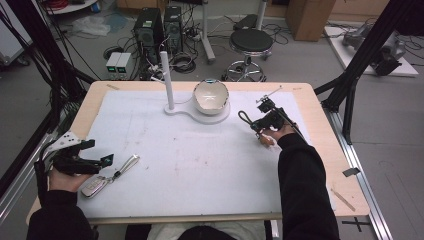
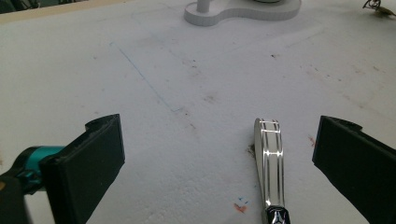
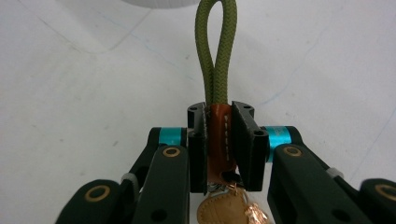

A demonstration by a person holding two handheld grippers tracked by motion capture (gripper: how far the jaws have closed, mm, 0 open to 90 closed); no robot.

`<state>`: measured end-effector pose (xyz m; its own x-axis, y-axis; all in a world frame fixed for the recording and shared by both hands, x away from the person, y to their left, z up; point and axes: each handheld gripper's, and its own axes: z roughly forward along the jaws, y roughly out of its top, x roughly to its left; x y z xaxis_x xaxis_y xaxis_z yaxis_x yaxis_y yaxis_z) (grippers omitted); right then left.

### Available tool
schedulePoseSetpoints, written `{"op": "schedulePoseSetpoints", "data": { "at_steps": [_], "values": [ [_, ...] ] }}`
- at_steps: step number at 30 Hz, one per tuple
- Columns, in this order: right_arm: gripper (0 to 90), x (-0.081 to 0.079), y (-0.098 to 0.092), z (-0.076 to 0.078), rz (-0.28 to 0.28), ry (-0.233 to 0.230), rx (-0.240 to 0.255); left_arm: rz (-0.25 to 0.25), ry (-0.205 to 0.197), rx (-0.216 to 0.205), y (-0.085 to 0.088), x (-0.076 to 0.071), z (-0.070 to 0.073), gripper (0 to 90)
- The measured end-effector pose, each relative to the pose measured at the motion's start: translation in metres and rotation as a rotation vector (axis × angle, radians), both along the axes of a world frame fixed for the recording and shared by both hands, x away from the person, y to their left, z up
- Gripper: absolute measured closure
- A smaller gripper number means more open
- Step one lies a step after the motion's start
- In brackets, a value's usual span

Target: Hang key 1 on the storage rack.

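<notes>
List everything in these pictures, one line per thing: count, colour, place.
white mat: one, white, covering the tabletop
stand: one, white post on a flat base, far centre of the mat
bowl: one, white, on the stand's base
metal key fob: one, silver, near left, between the open left jaws
car key: one, silver, attached to that fob
rope-loop keychain: one, olive cord with brown leather, clamped in the right gripper
stool: one, black, on the floor beyond the table
left gripper: black, open
right gripper: black, shut

Between right gripper (image 3: pixel 219 140) jaws: olive-green cord loop (image 3: pixel 215 51), orange-brown stitched leather band (image 3: pixel 220 140). Ahead of left gripper (image 2: pixel 217 154): shiny silver striped clip (image 2: pixel 269 158); white mat (image 2: pixel 187 93).
</notes>
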<state>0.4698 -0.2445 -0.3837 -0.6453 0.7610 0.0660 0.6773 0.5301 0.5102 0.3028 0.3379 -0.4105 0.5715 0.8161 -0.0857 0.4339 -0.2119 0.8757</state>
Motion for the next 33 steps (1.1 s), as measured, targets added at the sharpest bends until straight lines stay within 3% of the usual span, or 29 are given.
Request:
{"op": "schedulePoseSetpoints", "data": {
  "at_steps": [2,3,4,7,16,22,23,29,33],
  "values": [
    [76.7,0.000,0.004,0.009,0.015,-0.016,-0.008,-0.002,-0.003,-0.001,0.000,0.001,0.000,2.7],
    [76.7,-0.001,0.010,0.022,0.029,-0.033,0.028,-0.003,-0.004,-0.002,0.000,0.001,0.001,2.7],
    [76.7,-0.001,0.010,0.022,0.029,-0.033,0.028,-0.003,-0.004,-0.002,0.000,0.001,0.001,2.7],
    [76.7,-0.003,0.021,0.040,0.061,-0.055,0.040,0.000,-0.005,-0.005,0.000,0.001,0.001,2.7],
    [76.7,-0.010,0.047,0.067,0.070,-0.103,0.063,-0.004,-0.010,-0.011,0.001,0.000,0.001,2.7],
    [76.7,-0.020,0.063,0.089,0.115,-0.120,0.100,-0.006,-0.012,-0.017,0.001,0.001,0.002,2.7],
    [76.7,-0.023,0.070,0.099,0.137,-0.129,0.121,-0.005,-0.014,-0.019,0.002,0.001,0.002,2.7],
    [76.6,-0.032,0.095,0.125,0.198,-0.159,0.129,-0.005,-0.019,-0.030,0.003,0.001,0.002,2.7],
    [76.6,-0.033,0.106,0.132,0.215,-0.170,0.132,-0.005,-0.021,-0.031,0.003,0.001,0.002,2.7]
  ]
}}
